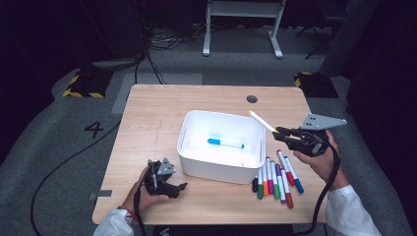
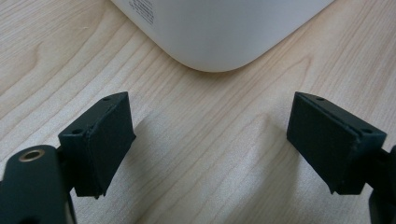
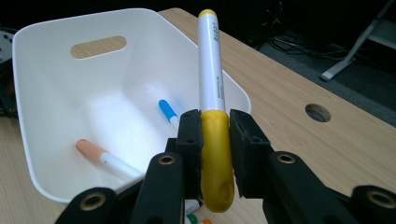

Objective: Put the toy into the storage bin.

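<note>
Right hand-held gripper (image 3: 215,140) clamped on a yellow marker (image 3: 211,93), pads on its yellow cap, white barrel pointing away from the jaws. In the high view this hand-held gripper (image 1: 281,132) hangs above the table (image 1: 147,123), just off the right rim of the white bin (image 1: 196,147); the marker (image 1: 260,120) is tilted, its far tip over the bin's right edge. Bin holds a blue marker (image 1: 225,143) lying on the floor; right gripper view also shows an orange-capped marker (image 3: 100,156) inside, near the front wall. Row of coloured markers (image 1: 275,179) lies on the table to the right of the bin's near corner, below the right hand. Left hand-held gripper (image 1: 183,187) rests on the table at the bin's near left corner, jaws wide apart with nothing between them; bin corner (image 2: 210,42) lies just ahead of them
</note>
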The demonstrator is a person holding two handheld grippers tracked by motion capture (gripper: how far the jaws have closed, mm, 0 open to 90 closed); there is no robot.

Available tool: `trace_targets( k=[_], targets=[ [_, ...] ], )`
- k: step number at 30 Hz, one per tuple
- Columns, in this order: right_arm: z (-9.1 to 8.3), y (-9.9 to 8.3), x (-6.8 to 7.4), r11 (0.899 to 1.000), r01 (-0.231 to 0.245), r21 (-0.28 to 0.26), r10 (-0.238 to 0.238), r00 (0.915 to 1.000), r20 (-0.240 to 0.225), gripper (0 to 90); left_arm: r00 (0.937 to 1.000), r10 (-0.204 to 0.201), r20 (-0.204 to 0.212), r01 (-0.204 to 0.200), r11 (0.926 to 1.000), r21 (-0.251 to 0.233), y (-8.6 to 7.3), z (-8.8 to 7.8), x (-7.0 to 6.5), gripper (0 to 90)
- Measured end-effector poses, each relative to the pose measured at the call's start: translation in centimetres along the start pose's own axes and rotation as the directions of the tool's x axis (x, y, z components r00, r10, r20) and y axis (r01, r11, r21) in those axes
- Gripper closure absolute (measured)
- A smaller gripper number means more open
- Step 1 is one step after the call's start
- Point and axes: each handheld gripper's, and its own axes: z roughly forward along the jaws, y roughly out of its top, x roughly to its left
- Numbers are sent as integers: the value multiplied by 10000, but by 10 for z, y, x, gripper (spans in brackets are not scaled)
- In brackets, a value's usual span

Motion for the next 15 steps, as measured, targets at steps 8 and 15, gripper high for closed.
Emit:
trace_targets(
  k=[8, 15],
  targets=[
    [26, 15, 15, 9991, 384, 166, -373, 9975, -595, 751, 10000, -2, -1, 2, 10000, -3, 0, 0, 0, 148],
    [51, 26, 31, 9963, 707, 491, -648, 9916, -1122, 750, 10000, 2, -1, -2, 10000, -2, 0, 0, 0, 148]
  ],
)
